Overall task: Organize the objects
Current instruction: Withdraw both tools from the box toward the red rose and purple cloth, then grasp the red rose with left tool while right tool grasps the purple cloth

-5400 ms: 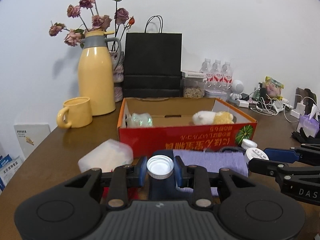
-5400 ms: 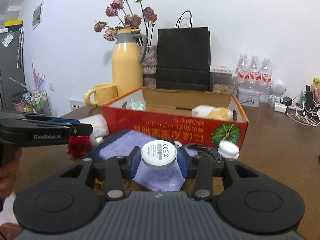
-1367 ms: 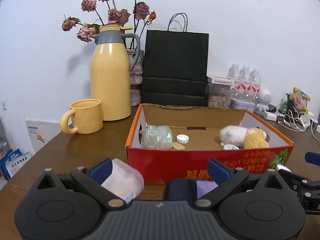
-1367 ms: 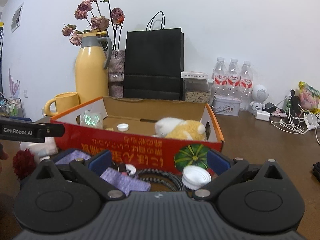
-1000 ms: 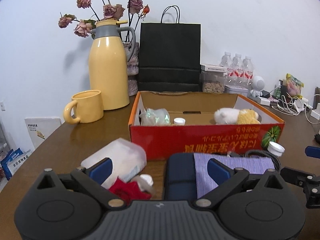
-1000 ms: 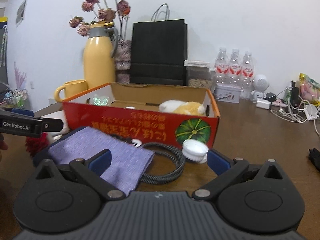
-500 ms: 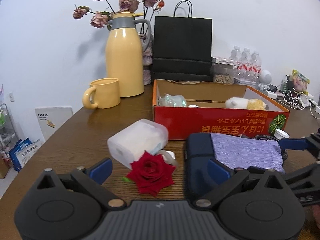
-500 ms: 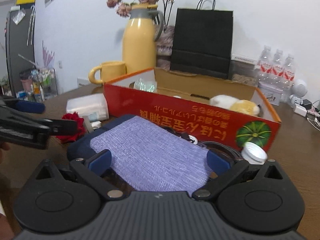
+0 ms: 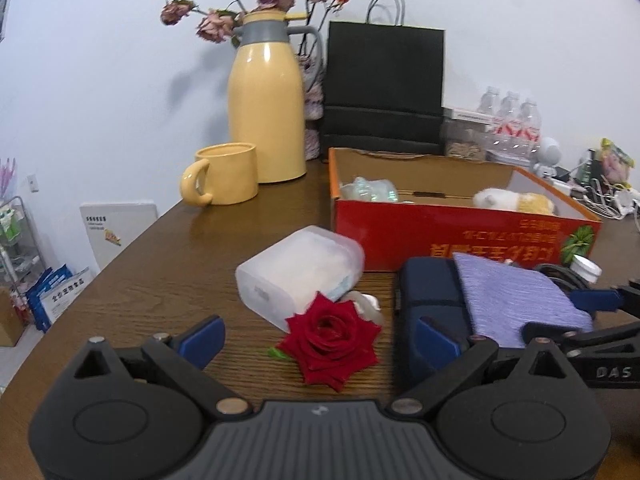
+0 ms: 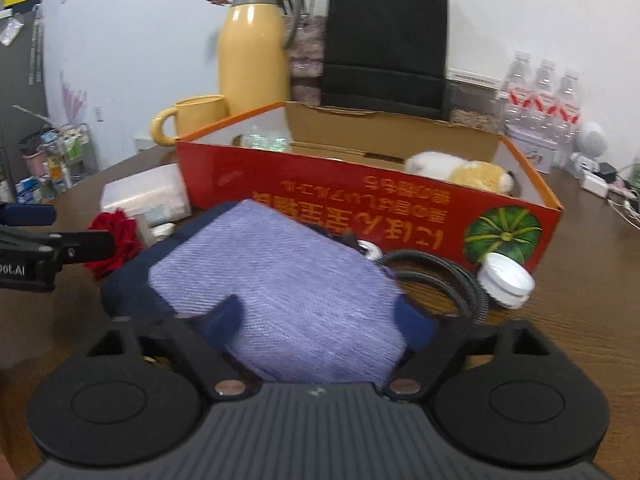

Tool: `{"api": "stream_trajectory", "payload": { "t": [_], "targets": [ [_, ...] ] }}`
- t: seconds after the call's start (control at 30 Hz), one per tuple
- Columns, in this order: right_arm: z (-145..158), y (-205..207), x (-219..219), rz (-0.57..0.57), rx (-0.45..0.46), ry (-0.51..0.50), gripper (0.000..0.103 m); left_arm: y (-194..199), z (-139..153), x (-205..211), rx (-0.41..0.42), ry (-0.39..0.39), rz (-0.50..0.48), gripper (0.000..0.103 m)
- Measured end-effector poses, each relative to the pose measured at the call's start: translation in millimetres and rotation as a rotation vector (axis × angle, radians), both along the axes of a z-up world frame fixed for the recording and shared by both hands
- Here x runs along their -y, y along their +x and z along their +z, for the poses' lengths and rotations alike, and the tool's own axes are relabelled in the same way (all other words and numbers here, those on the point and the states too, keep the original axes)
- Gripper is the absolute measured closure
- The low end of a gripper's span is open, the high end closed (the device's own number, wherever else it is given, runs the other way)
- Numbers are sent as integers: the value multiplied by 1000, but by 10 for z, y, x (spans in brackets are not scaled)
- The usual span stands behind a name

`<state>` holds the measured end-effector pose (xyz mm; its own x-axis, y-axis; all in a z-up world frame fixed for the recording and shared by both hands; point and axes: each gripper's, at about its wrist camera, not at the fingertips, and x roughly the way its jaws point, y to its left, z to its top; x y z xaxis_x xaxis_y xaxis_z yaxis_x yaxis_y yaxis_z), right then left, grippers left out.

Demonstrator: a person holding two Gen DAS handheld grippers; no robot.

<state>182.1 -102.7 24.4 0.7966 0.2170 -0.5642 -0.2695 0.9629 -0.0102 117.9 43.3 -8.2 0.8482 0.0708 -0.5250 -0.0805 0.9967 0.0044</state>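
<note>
My left gripper is open, its fingers on either side of a red rose lying on the wooden table. A clear plastic box lies just behind the rose. My right gripper is open over the near corner of a navy pouch with a purple fabric top; it also shows in the left wrist view. Behind stands the open red cardboard box holding a plush toy and a crumpled clear wrapper. A white cap and a black cable lie beside the pouch.
A yellow jug with dried roses, a yellow mug and a black paper bag stand at the back. Water bottles, chargers and cables crowd the back right. The table edge runs along the left.
Both grippers released the caps they held earlier and opened. The left one moved back and left to the rose. The right one came down over the purple pouch.
</note>
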Motion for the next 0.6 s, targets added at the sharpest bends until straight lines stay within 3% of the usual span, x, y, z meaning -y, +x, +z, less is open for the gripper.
{"api": "stream_trajectory", "payload": {
  "t": [0.07,0.17,0.3,0.43,0.6],
  "targets": [
    [3,0,27,0,-2,9,40,54,-31,-30,-7,-4,6,4],
    [1,-12,47,-4,-7,4,51,121,-86,-68,-28,-20,8,16],
    [-1,-26,61,-13,-5,2,65,113,-133,-100,-39,-65,-19,58],
    [14,-65,117,-15,5,25,83,35,-119,-85,-22,-59,-25,64],
    [63,-187,167,-11,64,50,90,-33,-95,-103,-13,-65,-21,66]
  ]
}}
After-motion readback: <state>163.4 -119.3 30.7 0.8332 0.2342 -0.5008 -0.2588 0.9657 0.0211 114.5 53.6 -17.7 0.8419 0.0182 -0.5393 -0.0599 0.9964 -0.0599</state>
